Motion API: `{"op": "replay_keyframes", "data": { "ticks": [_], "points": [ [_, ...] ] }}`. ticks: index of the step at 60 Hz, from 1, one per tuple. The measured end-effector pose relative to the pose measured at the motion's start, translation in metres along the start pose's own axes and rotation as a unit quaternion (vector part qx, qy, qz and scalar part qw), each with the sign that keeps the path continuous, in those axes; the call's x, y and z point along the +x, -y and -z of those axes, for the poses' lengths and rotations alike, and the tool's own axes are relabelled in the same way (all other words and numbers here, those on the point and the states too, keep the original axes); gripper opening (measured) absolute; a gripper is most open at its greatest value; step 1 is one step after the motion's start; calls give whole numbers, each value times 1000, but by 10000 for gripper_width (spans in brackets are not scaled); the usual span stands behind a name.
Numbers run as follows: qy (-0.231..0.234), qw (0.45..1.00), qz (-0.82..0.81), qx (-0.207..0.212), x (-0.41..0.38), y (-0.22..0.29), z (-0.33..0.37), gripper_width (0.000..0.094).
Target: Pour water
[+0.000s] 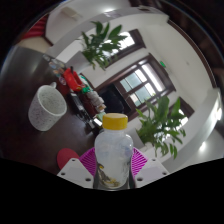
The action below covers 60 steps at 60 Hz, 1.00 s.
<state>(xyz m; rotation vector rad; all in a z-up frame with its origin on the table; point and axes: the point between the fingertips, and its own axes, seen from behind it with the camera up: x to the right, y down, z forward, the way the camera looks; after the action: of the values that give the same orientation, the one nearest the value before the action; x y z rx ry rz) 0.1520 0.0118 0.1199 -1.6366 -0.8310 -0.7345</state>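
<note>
Gripper (pixel 112 172) clenched on yellow-capped bottle (pixel 113 150). Clear cup (pixel 45 107) well left of bottle, beyond it. Risk: cap on, nothing pours; overshoot tips light cup.

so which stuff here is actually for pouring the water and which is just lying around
For the job:
- bottle with yellow cap, clamped between the gripper fingers
- clear plastic cup on the table

Lying about:
- red item beyond the cup
- potted plants
- window

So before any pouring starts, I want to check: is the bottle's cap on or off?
On. The yellow cap sits on the neck of the bottle, which stands between the gripper fingers.
</note>
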Motion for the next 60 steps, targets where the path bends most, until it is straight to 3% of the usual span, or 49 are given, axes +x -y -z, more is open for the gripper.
{"op": "replay_keyframes", "data": {
  "ticks": [16,29,44,54,60],
  "points": [
    [-7,972,234,14,-16,56,-11,417],
    [-45,889,455,34,-28,88,-14,421],
    [-71,816,572,43,-39,105,-20,421],
    [-60,843,534,35,-36,98,-23,421],
    [-57,892,446,36,-26,93,-22,420]
  ]
}}
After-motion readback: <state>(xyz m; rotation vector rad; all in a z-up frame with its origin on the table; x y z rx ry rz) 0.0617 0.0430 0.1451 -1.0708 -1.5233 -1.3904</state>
